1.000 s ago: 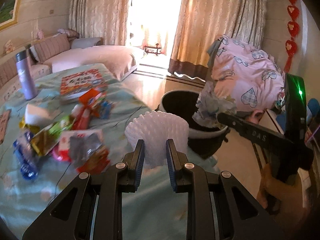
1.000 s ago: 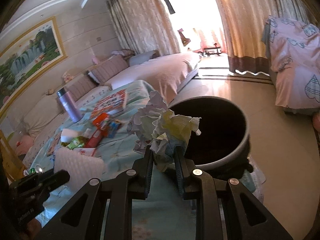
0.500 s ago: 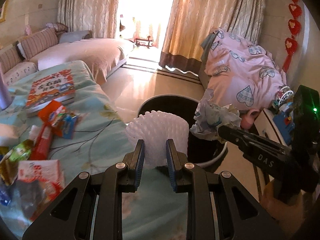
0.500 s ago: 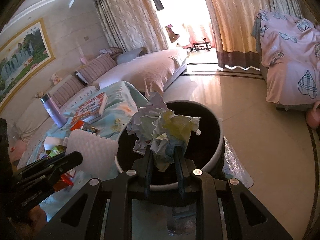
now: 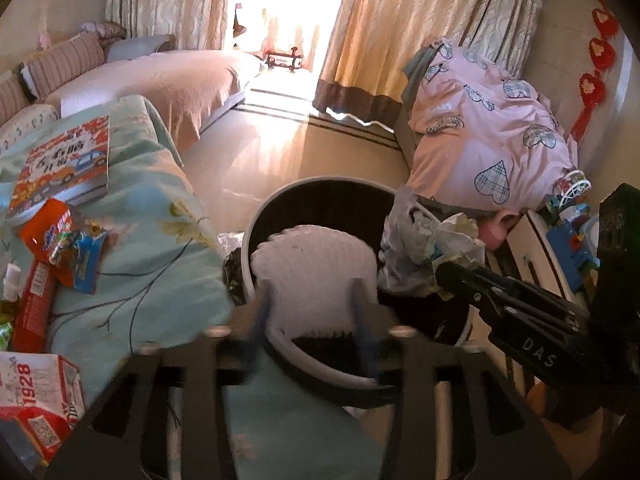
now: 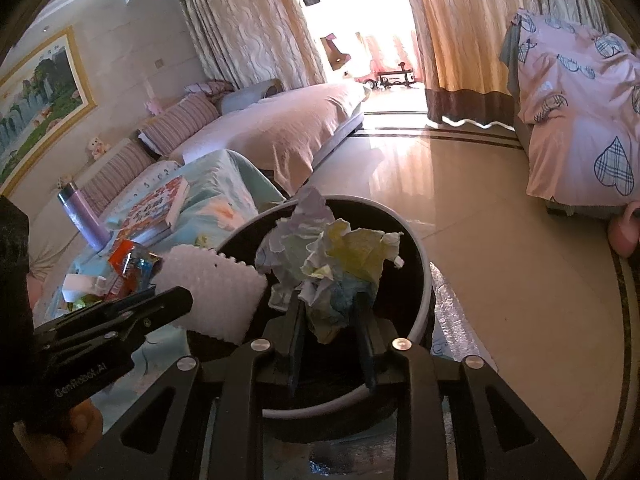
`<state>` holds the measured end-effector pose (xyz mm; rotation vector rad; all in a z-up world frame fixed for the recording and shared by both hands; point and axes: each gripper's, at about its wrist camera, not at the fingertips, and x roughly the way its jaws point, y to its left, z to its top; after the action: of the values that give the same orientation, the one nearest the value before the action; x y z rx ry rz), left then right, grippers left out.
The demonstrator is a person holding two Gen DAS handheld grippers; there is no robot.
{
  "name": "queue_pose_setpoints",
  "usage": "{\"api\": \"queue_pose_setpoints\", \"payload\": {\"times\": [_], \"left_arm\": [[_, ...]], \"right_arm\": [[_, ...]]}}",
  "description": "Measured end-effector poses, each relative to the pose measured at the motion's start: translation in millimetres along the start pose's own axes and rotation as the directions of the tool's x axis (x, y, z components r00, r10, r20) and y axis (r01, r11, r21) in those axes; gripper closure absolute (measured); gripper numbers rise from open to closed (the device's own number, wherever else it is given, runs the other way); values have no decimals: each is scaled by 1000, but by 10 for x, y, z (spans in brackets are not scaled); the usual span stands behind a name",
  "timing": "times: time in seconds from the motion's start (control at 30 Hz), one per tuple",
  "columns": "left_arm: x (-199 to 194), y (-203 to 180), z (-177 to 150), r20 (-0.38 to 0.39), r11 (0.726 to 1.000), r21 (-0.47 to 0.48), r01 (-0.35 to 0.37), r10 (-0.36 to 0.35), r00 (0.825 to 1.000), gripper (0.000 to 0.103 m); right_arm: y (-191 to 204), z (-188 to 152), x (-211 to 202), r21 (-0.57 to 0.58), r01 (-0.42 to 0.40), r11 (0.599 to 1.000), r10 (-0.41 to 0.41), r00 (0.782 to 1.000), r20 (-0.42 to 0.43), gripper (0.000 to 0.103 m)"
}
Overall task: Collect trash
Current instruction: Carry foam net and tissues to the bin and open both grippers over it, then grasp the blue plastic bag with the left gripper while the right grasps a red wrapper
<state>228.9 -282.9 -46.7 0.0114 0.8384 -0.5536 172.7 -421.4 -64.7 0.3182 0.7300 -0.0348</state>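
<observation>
A round black trash bin with a white rim [image 5: 256,224] [image 6: 424,256] stands on the floor beside the table. My left gripper [image 5: 312,300] hangs over the bin, its fingers spread apart and blurred, with white foam netting [image 5: 316,272] [image 6: 212,292] between them, no longer pinched. My right gripper [image 6: 330,320] is partly parted around a crumpled wad of paper [image 6: 332,264] [image 5: 424,248] above the bin's mouth; its fingers [image 6: 298,328] still seem to touch the wad.
The table with a light blue cloth [image 5: 160,216] holds snack wrappers [image 5: 64,240], a red box [image 5: 36,412], a picture book [image 5: 64,160] and a purple bottle [image 6: 80,216]. A sofa [image 6: 280,128], a pink quilt [image 5: 488,128] and toys [image 5: 568,232] surround the bin.
Both grippers moved from over the table to above the bin. The left gripper's fingers opened off the foam netting. The right gripper's fingers have widened slightly around the paper wad.
</observation>
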Motion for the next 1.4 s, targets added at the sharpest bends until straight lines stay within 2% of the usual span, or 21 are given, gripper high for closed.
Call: {"api": "queue_pose_setpoints", "payload": {"times": [0.03, 0.23, 0.3, 0.33, 0.37, 0.43, 0.77, 1.17, 1.4], "left_arm": [[-10, 21, -8, 4, 1000, -9, 0, 0, 1000, 38], [-120, 80, -111, 7, 1000, -26, 7, -7, 1000, 32], [-183, 97, -161, 8, 1000, -28, 7, -7, 1000, 31], [-248, 105, -211, 12, 999, -31, 11, -10, 1000, 31], [-294, 108, -245, 16, 999, -31, 13, -13, 1000, 30], [-396, 123, -319, 26, 1000, -28, 12, -12, 1000, 29], [-860, 361, -667, 43, 998, -64, 20, -17, 999, 28], [-1462, 1075, -1130, 82, 983, -172, -65, 80, 993, 28], [-1710, 1570, -1382, 89, 957, -266, -118, 146, 985, 28]], "right_arm": [[-14, -8, 0, 9, -5, 1000, 5, 1000, -2, 68], [-65, -7, -54, 40, -23, 999, 22, 1000, 10, 45], [-65, -19, -85, 47, -28, 999, 27, 1000, 15, 42], [-58, -36, -117, 52, -36, 998, 35, 999, 19, 35], [-53, -39, -136, 56, -41, 998, 40, 999, 25, 23], [-22, -84, -211, 64, -49, 997, 46, 998, 48, 11], [262, -349, -373, 83, -91, 992, 86, 994, 63, 10], [934, -687, -441, 32, -176, 984, 175, 984, 31, 10], [1411, -886, -386, -24, -233, 972, 232, 973, -9, 10]]}}
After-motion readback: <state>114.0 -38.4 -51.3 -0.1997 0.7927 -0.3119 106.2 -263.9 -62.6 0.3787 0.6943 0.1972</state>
